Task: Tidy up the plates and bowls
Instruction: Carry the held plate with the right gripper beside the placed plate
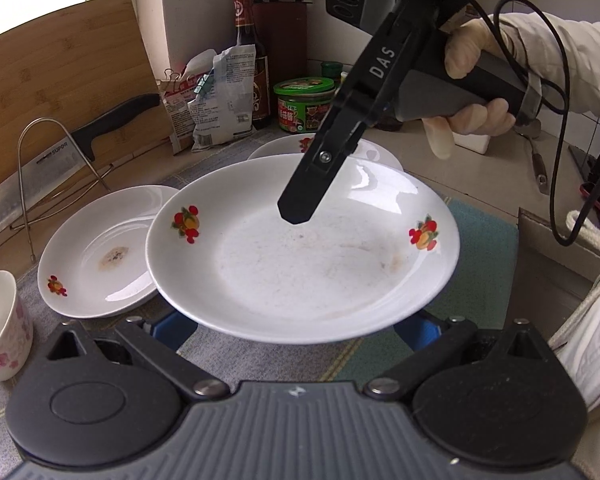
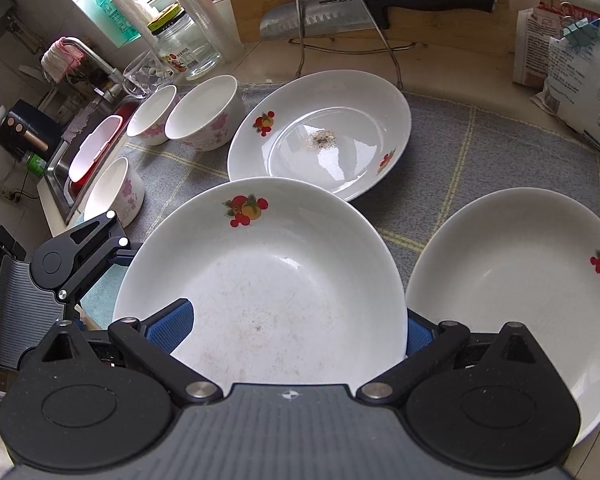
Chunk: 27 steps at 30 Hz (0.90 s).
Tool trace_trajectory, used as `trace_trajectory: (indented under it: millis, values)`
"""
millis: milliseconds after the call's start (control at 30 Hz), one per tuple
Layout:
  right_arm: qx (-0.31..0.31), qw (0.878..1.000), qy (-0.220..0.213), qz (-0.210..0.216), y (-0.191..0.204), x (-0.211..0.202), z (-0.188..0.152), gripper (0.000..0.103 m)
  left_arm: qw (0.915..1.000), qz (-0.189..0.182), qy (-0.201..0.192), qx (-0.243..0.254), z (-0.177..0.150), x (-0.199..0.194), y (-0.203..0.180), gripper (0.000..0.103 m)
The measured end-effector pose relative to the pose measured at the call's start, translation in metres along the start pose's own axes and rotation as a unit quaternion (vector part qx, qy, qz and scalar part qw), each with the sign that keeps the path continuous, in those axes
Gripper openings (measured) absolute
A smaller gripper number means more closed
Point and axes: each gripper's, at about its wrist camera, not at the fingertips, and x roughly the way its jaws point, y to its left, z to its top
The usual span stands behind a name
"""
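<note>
A large white plate with fruit prints (image 1: pixel 300 256) (image 2: pixel 268 280) hangs over the grey mat, overlapping its neighbours. My left gripper (image 1: pixel 294 328) is open, with both blue pads under the plate's near rim. My right gripper (image 2: pixel 292 332) is also open and straddles the opposite rim, one pad (image 2: pixel 168 328) above the plate and the other (image 2: pixel 418 336) behind it. Its upper finger (image 1: pixel 298 208) reaches over the plate. I cannot tell what bears the plate. A stained plate (image 1: pixel 100 256) (image 2: pixel 320 136) and a clean one (image 1: pixel 374 152) (image 2: pixel 512 292) lie on the mat.
Three flowered bowls (image 2: pixel 208 116) (image 2: pixel 152 114) (image 2: pixel 114 196) stand near the sink (image 2: pixel 60 168); one bowl (image 1: pixel 0 320) is close at my left. A cleaver on a wire rack (image 1: pixel 40 176) leans on a cutting board (image 1: pixel 60 80). Jars, a bottle and bags (image 1: pixel 216 96) crowd the back. A gloved hand (image 1: pixel 476 92) holds the right gripper.
</note>
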Motion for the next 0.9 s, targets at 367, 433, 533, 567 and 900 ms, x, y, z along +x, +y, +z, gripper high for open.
trace_trajectory:
  millis: [367, 433, 533, 567, 900]
  values:
    - [0.006, 1.0, -0.006, -0.001, -0.043, -0.019, -0.005, 0.103, 0.9999, 0.0, 0.007, 0.009, 0.027, 0.034, -0.016, 0.102]
    - [0.007, 1.0, -0.008, -0.001, -0.05, -0.021, -0.006, 0.103, 0.9999, 0.0, 0.007, 0.009, 0.031, 0.039, -0.018, 0.102]
    - [0.009, 1.0, -0.011, -0.002, -0.06, -0.026, -0.005, 0.103, 0.9999, 0.0, 0.008, 0.009, 0.036, 0.047, -0.019, 0.102]
    - [0.009, 1.0, -0.012, -0.002, -0.063, -0.026, -0.005, 0.103, 0.9999, 0.001, 0.009, 0.01, 0.037, 0.05, -0.019, 0.102]
    - [0.018, 1.0, -0.013, -0.005, -0.09, -0.026, -0.005, 0.103, 0.9998, 0.001, 0.018, 0.01, 0.046, 0.075, -0.019, 0.102]
